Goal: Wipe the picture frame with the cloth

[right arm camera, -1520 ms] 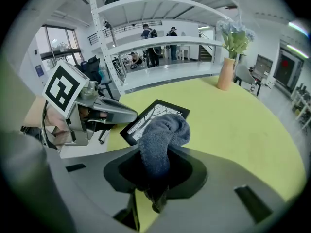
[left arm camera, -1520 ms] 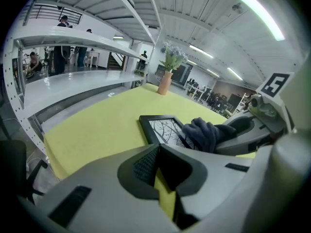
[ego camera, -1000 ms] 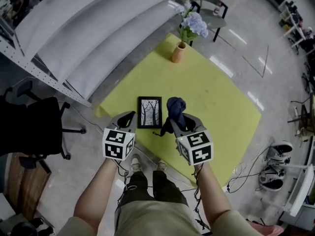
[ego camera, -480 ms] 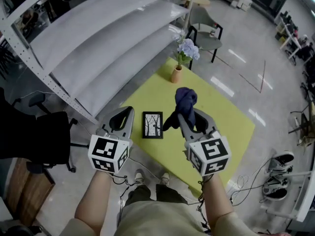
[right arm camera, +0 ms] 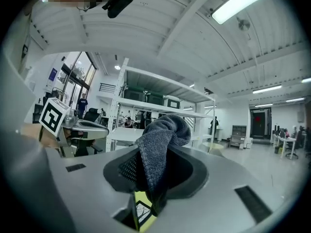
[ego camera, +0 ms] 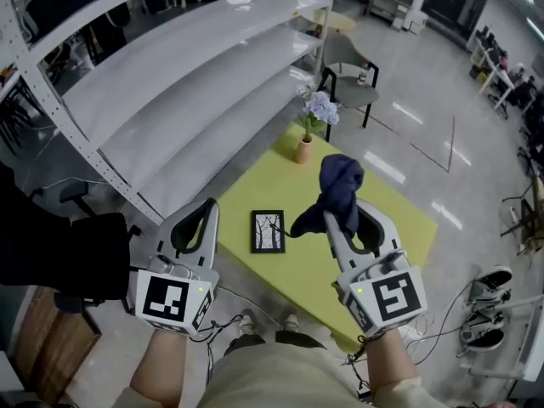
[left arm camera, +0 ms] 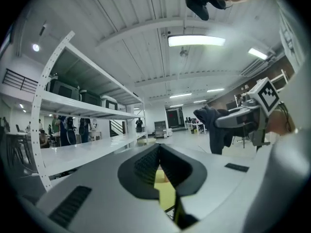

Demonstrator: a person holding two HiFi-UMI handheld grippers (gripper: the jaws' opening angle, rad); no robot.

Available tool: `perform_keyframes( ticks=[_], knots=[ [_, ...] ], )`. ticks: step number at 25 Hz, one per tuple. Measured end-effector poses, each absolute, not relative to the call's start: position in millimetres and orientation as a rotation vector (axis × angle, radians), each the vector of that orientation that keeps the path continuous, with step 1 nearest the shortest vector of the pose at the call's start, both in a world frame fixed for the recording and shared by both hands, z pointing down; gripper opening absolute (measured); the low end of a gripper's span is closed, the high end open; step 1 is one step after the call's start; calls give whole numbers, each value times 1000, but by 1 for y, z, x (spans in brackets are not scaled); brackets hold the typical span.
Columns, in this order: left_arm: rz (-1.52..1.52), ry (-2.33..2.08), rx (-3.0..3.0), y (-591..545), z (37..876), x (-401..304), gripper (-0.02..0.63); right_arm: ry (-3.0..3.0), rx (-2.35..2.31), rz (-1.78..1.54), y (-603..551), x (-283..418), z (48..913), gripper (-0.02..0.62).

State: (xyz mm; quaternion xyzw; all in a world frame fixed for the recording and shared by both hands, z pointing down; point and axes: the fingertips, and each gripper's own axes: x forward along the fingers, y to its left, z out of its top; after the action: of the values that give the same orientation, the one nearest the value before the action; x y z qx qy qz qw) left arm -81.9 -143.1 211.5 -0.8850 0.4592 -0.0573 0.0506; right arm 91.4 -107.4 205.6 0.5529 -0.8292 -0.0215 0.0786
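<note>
A small black picture frame [ego camera: 269, 231] lies flat on the low yellow table [ego camera: 387, 219], far below both grippers. My right gripper [ego camera: 344, 213] is shut on a dark blue cloth [ego camera: 338, 184], which bunches above the jaws and hangs down their left side. In the right gripper view the cloth [right arm camera: 158, 144] fills the gap of the right gripper [right arm camera: 154, 174], and a corner of the frame [right arm camera: 142, 211] shows beneath. My left gripper [ego camera: 201, 213] is held to the left of the frame, shut, with nothing in it. In the left gripper view, its jaws [left arm camera: 159, 152] meet.
A vase with blue flowers [ego camera: 306, 146] stands at the table's far corner. Long white shelving [ego camera: 170, 100] runs along the left. A grey chair [ego camera: 350, 65] is behind the table, a black office chair [ego camera: 51, 245] at left, shoes [ego camera: 480, 321] on the floor at right.
Both grippers have risen toward the head camera, the right one carrying the cloth up with it. The view has tilted up; the frame lies unmoved on the table.
</note>
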Motion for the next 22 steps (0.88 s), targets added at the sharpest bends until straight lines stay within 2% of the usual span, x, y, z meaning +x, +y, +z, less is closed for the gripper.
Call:
perform_keyframes(
  ticks=[22],
  knots=[
    [-292, 1429, -2705, -119, 249, -96, 8, -2475, 1519, 55, -85, 70, 256, 109]
  ],
)
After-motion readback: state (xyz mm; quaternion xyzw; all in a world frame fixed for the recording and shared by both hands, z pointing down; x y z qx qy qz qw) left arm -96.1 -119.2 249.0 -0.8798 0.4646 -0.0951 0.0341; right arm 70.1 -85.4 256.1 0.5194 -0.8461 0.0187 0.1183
